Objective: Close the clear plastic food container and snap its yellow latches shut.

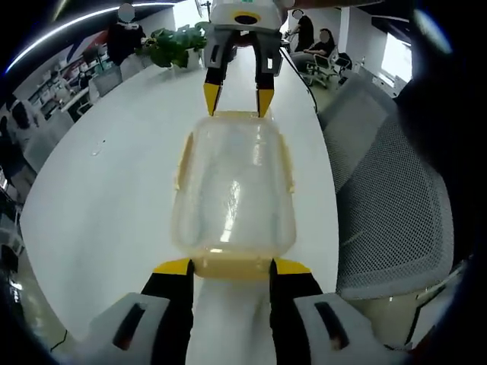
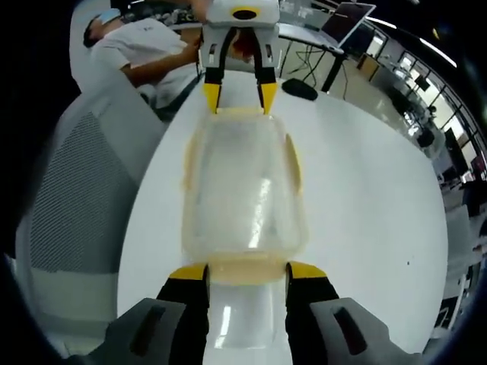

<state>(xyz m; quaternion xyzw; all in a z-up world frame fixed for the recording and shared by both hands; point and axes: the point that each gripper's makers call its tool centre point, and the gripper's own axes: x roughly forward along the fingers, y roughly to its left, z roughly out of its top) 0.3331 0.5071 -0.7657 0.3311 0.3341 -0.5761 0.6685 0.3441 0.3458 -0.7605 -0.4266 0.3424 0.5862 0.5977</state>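
A clear plastic food container [image 1: 234, 186] [image 2: 243, 190] lies lengthwise on the white table [image 1: 106, 190] [image 2: 365, 198] with its lid on. Yellow latches [image 1: 183, 161] [image 2: 292, 161] run along its long sides and sit at both short ends. My left gripper [image 1: 232, 266] [image 2: 236, 95] stands open at one end, its yellow fingertips [image 1: 173, 267] on either side of that end latch. At the opposite end my right gripper [image 2: 247, 271] [image 1: 238, 99] is also open, its fingertips [image 2: 307, 271] flanking the other end latch. Whether the latches are snapped down I cannot tell.
A grey mesh office chair [image 1: 396, 198] [image 2: 84, 198] stands close beside the table edge. A potted plant [image 1: 171, 46] sits at the table's far end, with seated people [image 1: 319, 46] behind. A person in a white shirt [image 2: 152, 53], a black mouse [image 2: 299, 89] and a laptop [image 2: 346, 19] are nearby.
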